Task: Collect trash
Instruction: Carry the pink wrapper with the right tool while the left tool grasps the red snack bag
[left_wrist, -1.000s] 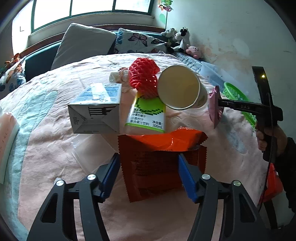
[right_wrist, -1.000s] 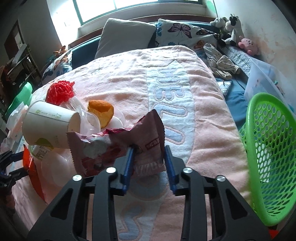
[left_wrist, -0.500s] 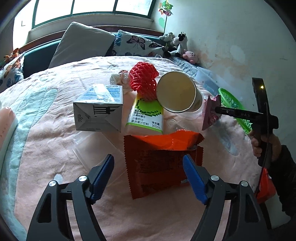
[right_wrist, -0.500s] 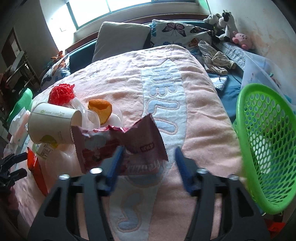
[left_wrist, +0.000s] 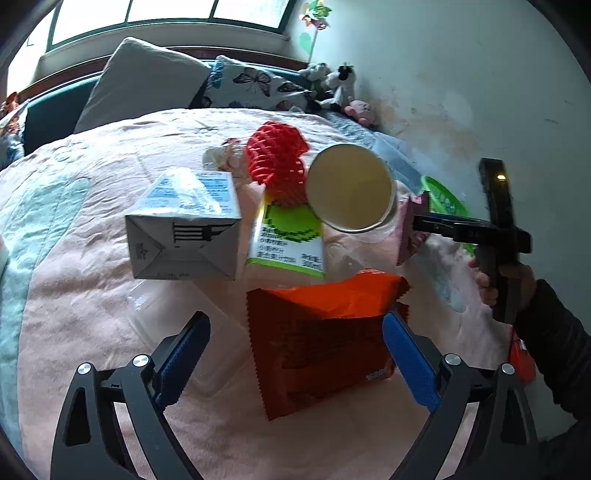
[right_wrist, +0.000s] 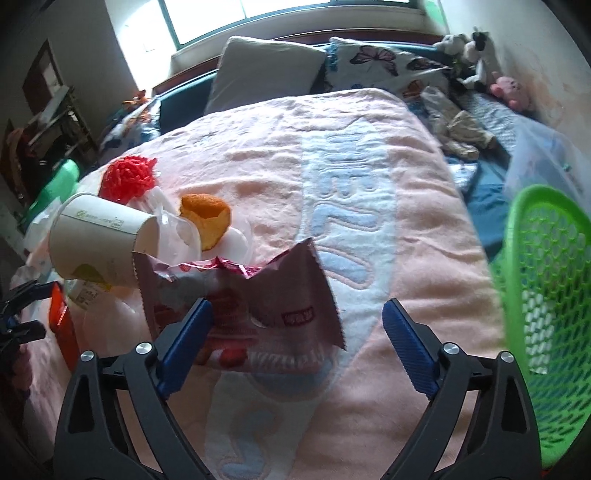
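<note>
In the left wrist view, my left gripper (left_wrist: 295, 350) has its jaws opening wide around an orange-red snack bag (left_wrist: 321, 343) that lies flat on the pink blanket (left_wrist: 92, 295). The left pad stands clear of the bag; the right pad is at its edge. In the right wrist view, my right gripper (right_wrist: 295, 343) is also opening, with a crumpled pink wrapper (right_wrist: 266, 306) loose between the pads and leaning toward the left one. A green mesh basket (right_wrist: 546, 295) stands to the right of it.
Behind the orange bag lie a milk carton (left_wrist: 184, 225), a green juice carton (left_wrist: 286, 240), a tipped paper cup (left_wrist: 349, 192) and a red foam net (left_wrist: 275, 158). An orange peel (right_wrist: 205, 218) sits in clear plastic. Pillows and plush toys line the headboard.
Both grippers' jaws have spread wide. The right one has let go of the pink wrapper, and the left pads have drawn away from the orange bag.
</note>
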